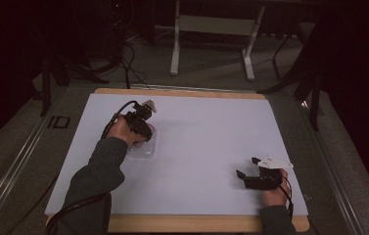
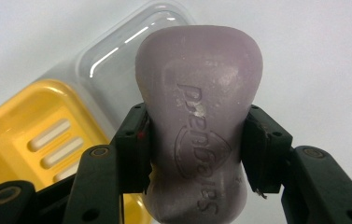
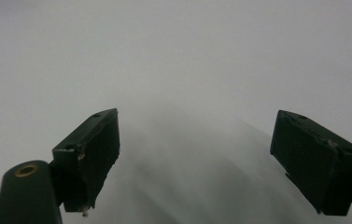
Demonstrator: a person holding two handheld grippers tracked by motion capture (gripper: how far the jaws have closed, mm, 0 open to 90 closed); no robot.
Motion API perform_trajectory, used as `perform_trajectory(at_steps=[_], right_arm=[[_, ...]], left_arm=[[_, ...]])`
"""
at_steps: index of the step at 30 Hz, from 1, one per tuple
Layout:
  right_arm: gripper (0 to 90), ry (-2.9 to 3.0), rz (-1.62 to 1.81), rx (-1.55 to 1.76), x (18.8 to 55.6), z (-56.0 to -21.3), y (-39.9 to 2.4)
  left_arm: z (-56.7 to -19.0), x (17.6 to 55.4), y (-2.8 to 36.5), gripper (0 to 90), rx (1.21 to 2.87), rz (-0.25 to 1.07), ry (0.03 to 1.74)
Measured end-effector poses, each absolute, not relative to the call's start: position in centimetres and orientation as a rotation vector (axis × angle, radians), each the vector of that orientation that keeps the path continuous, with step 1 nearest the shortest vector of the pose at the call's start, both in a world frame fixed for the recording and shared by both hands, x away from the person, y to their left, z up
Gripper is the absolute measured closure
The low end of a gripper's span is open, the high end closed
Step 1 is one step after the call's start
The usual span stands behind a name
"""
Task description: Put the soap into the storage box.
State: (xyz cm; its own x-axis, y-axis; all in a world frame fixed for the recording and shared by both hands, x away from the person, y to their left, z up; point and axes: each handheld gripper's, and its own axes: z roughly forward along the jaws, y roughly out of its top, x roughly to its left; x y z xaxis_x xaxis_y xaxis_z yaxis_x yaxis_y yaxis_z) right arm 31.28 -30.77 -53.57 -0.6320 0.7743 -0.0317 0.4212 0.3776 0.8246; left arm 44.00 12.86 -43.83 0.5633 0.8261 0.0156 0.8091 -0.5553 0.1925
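Mauve and matte, the soap bar (image 2: 197, 121) I have in my left claw (image 2: 197, 154) runs lengthwise straight away from the claw's camera, its rounded far end pointing out over the clear dish (image 2: 113, 60) and its near end dropping below the frame. It is waisted in the middle, wider at the far end, with a stamped brand word and an oval emblem along its upper face, plus a few pale scuffs. Both pads are clamped on that narrow waist, one on each side.

Beneath it, in the left gripper view, sits a yellow slotted drainer (image 2: 29, 140) nested against the clear plastic dish, on the white worktop (image 1: 206, 142). From the high view, the left claw (image 1: 140, 128) is held over the dish (image 1: 143, 147) at the worktop's left middle, forearm angled in from the lower left, sleeve dark, wrist bent down.

On the near right of the worktop, my right claw (image 1: 246, 169) lies low, pointing left, with its jaws apart and nothing between them (image 3: 194, 158).
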Motion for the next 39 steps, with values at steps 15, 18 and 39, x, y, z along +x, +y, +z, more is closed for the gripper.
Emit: perform_trajectory(at_steps=[15,18,39], right_arm=[[15.4,2.227,1.153,1.035,31.3,-53.6,-30.8],[15.4,2.226,1.154,1.034,31.3,-53.6,-30.8],[15.6,2.227,1.147,1.032,31.2,-53.6,-30.7]], left_arm=[[-42.9,44.2,14.4,49.9,2.563,0.174,1.446],[-42.8,44.3,14.8,49.9,2.561,0.179,1.455],[-42.8,44.7,17.7,49.9,2.433,0.206,1.610]])
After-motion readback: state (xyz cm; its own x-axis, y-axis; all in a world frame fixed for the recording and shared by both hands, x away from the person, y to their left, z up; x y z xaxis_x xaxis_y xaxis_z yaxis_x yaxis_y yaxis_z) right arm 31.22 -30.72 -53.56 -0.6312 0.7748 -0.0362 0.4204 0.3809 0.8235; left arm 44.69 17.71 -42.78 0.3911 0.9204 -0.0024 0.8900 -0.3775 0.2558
